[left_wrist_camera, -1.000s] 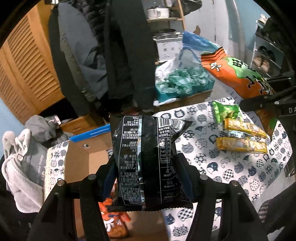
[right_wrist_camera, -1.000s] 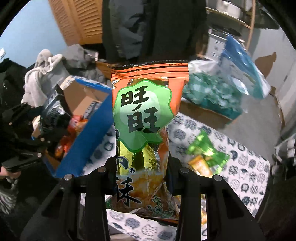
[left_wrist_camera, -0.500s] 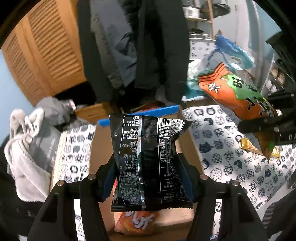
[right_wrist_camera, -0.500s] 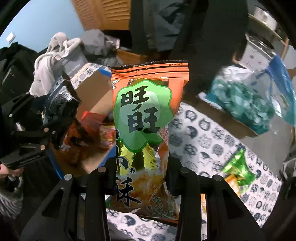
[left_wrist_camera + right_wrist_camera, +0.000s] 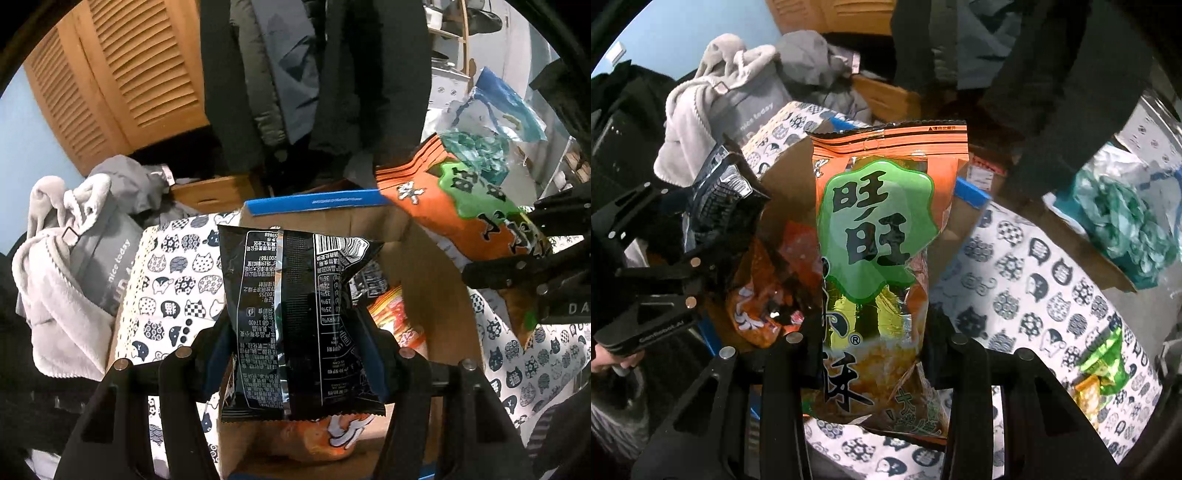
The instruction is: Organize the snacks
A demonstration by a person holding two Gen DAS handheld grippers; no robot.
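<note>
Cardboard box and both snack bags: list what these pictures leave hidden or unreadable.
- Cardboard box floor, left wrist view: covered by the black snack bag in the left claw.
- Box contents, right wrist view: partly behind the orange snack bag in the right claw.
- Black bag's front: only its printed back shows.
- Small wrapped snacks, right wrist view: too small to read.

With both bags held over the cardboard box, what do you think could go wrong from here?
The black snack bag and the orange snack bag hang close together over the cardboard box, so the left gripper and right gripper might collide.
The box already holds snack packets; a dropped bag may land on them and slide out.
</note>
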